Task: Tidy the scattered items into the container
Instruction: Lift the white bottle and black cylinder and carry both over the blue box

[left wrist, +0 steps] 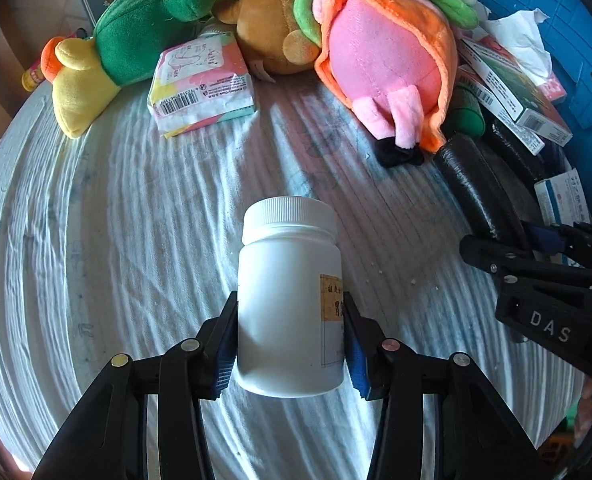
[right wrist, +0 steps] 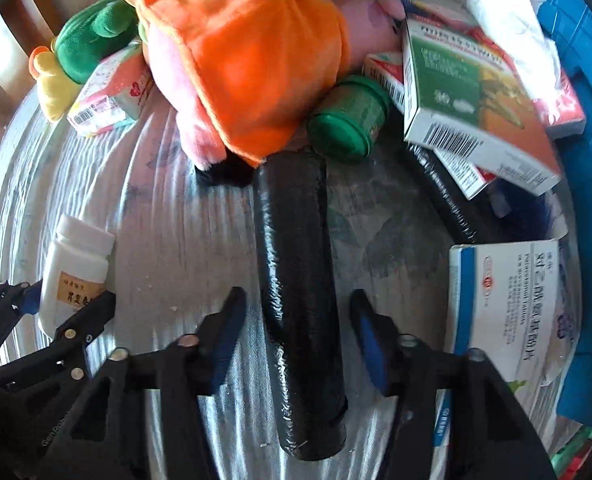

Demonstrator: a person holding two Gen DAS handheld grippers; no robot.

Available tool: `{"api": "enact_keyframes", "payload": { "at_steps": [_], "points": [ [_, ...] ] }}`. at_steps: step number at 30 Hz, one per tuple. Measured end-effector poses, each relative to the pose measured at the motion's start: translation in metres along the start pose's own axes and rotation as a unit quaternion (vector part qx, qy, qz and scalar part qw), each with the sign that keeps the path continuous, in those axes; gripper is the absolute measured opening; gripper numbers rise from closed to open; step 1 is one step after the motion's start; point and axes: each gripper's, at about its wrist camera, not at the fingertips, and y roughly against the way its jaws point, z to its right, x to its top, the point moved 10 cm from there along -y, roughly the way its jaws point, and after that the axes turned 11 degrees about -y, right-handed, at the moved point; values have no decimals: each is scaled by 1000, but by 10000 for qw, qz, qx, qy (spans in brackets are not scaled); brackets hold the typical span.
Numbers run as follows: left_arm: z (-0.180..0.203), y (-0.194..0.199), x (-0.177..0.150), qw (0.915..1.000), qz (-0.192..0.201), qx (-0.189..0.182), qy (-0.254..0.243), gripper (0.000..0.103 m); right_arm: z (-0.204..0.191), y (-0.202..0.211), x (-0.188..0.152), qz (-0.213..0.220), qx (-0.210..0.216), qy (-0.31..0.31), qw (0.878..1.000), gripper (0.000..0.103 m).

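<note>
Two tools, left tool [left wrist: 290,344] pinching white bottle [left wrist: 290,304], right tool [right wrist: 296,320] spread astride black roll [right wrist: 299,300]

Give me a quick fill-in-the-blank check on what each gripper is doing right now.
1. The left gripper is shut on the white ____.
2. The right gripper has its jaws open on either side of a ____ roll.
3. The jar lying beside the orange plush toy has a ____ lid.

Missing words: bottle; black; green
</note>
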Motion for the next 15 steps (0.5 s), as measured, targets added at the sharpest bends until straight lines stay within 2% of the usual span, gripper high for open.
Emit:
{"api": "enact_keyframes", "payload": {
  "at_steps": [3, 6, 8, 10, 11, 12, 15],
  "points": [
    [4, -4, 8, 10000, 56, 34, -38, 46, 0, -21, -1, -7, 22, -43, 10000, 40],
    [7, -7, 13, 10000, 77, 47, -42, 54, 2, -43, -4, 48, 90, -93, 9999, 40],
    [8, -7, 13, 9999, 93, 47, -40, 56, 4, -56, -6, 79, 151, -138, 9998, 40],
    [10, -7, 13, 9999, 108, 48, -38, 53, 4, -69, -8, 80, 147, -87, 9998, 40],
    [11, -7, 13, 9999, 116, 48, -37, 45, 4, -76, -9, 79, 114, -46, 9999, 39],
    [11, -7, 13, 9999, 124, 48, -36, 45, 4, -84, -10, 78, 80, -9, 9999, 34],
    [13, -4, 10, 9998, 160, 69, -29, 45, 2, -102, -16, 66, 154, -20, 9999, 34]
  ]
}}
